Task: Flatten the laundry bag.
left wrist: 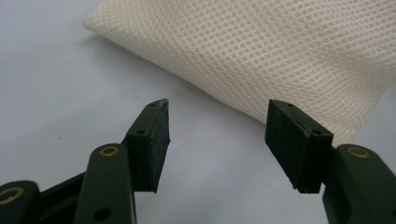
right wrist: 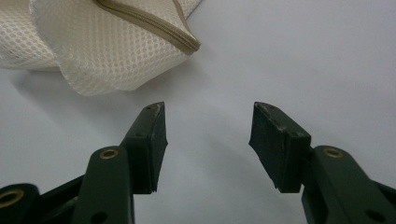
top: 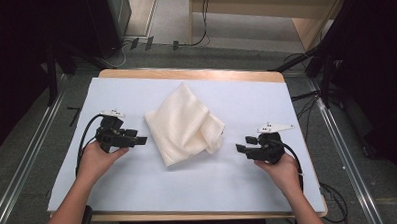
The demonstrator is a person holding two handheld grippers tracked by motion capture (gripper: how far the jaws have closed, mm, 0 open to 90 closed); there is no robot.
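High view: a pale blue-white table (top: 139, 184) stands on grey flooring; a folded cream mesh cloth (top: 183, 125) lies near the table's centre. The left gripper (top: 141, 140) sits just left of the cloth, the right gripper (top: 240, 147) a little apart on its right, both aimed inward. Left gripper view: jaws spread with nothing between them, the cloth (left wrist: 261, 51) just beyond the fingertips. Right gripper view: jaws spread and empty; the cloth's hemmed corner (right wrist: 140, 42) lies far left, clear of them.

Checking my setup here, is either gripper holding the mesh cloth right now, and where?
Nothing is held. The left gripper and right gripper are open beside the mesh cloth, not touching it.
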